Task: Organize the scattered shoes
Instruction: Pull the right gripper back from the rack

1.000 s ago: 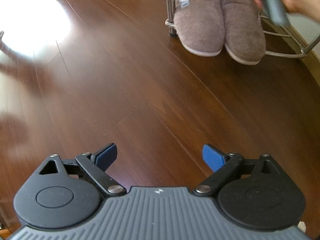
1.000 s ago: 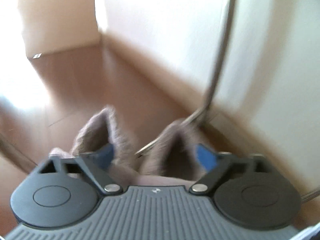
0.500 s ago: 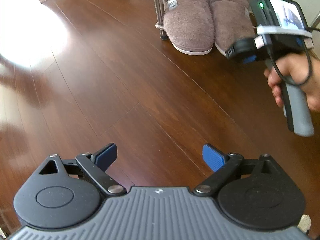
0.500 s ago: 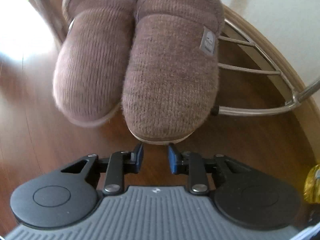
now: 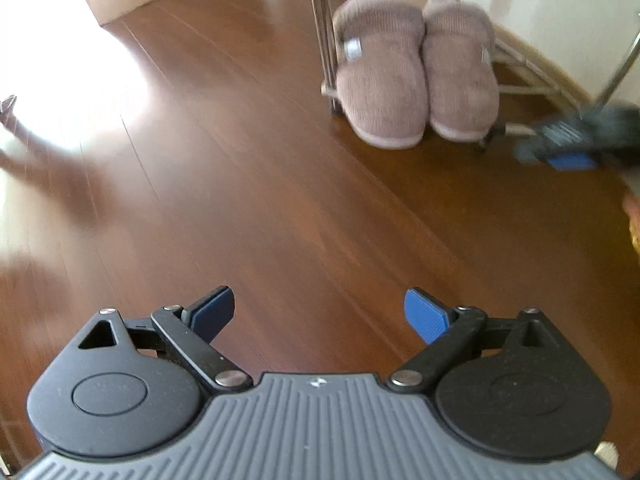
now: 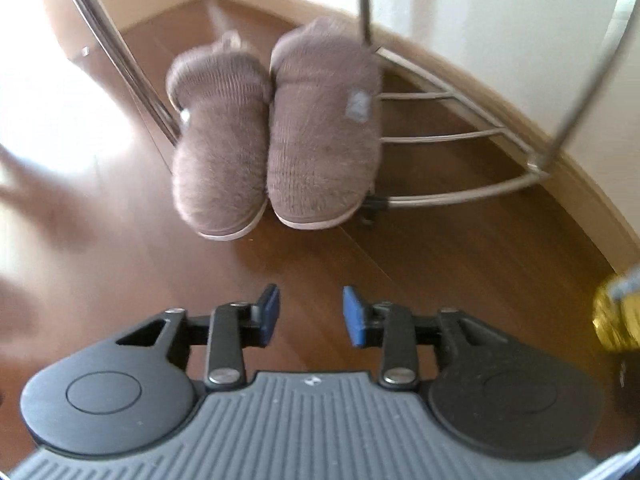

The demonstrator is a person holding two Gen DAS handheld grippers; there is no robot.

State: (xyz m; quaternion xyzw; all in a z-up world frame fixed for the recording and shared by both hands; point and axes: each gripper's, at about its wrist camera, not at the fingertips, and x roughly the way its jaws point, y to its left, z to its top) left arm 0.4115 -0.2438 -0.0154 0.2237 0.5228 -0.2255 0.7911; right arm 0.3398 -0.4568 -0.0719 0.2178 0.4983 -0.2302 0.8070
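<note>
The two slippers [image 6: 272, 140] lay side by side and touching on the metal rack [image 6: 460, 196], toes toward the cameras, heels toward the wall. Left gripper [image 5: 320, 314] was wide open, empty; right gripper [image 6: 310, 314] partly open, empty, above the wood floor [image 5: 280, 200].

A dark wooden plank floor [image 5: 248, 184] is seen, with a bright patch of glare at its left. A metal wire shoe rack [image 6: 460, 196] is stood on it against the wall. Two grey-brown knit slippers [image 6: 276, 152] are rested side by side, touching, on the rack's low rails, toes overhanging the floor.
</note>
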